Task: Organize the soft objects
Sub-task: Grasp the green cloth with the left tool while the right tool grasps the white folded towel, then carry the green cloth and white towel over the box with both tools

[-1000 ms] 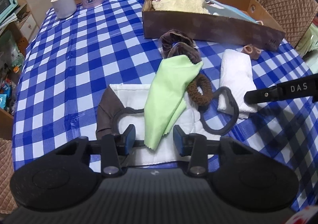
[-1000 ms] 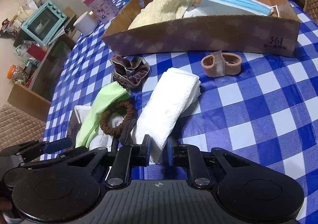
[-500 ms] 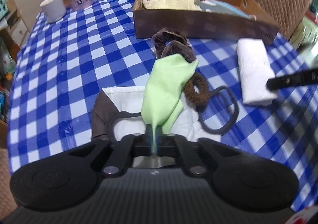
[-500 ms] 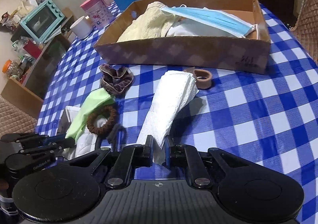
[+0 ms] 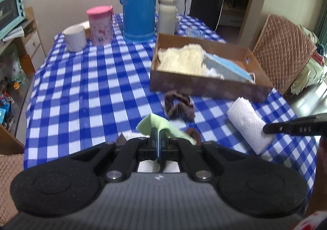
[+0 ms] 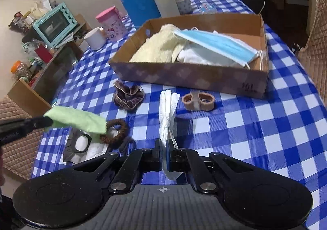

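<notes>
in the left wrist view, the left gripper [image 5: 157, 135] is angling downward over the surface [image 5: 85, 87], its jaws pinching the green cloth [image 5: 161, 127] shut. in the right wrist view, the right gripper [image 6: 163, 146] is tilting down likewise, jaws clamping the white folded towel [image 6: 168, 111], which is lying short of the cardboard box [image 6: 190, 76].

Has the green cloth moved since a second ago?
Yes. The green cloth, pinched in the left gripper, has lifted off the white and brown mask it lay across; that mask stays on the table.
</notes>
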A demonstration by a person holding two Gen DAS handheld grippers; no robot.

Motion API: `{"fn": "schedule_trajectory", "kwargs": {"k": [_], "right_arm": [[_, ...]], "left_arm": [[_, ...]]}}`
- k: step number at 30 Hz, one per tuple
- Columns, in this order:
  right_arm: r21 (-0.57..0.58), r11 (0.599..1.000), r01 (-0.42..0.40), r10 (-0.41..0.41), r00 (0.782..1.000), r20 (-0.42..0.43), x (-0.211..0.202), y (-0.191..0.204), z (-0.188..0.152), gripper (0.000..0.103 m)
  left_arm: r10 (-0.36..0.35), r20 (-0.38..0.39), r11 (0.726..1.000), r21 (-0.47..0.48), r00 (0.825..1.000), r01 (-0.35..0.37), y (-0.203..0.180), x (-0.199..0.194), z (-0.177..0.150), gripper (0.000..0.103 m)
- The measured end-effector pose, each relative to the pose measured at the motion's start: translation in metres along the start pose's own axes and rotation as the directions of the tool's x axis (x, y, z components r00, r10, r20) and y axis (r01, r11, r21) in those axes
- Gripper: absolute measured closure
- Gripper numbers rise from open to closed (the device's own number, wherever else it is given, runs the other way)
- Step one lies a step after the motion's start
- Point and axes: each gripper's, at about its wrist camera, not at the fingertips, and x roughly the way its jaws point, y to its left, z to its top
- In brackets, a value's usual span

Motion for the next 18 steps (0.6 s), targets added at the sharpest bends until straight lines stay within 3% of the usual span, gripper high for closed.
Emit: {"fn": "schedule_trajectory", "kwargs": {"k": [18], "right_arm": [[-0.042, 0.999, -0.025, 0.030, 0.993, 0.118, -0.054, 0.003, 0.022, 0.100]], "left_arm": [[0.024, 0.100, 0.996, 0.079, 0.995, -0.032, -0.040, -0.024, 0.044, 0.102]]}}
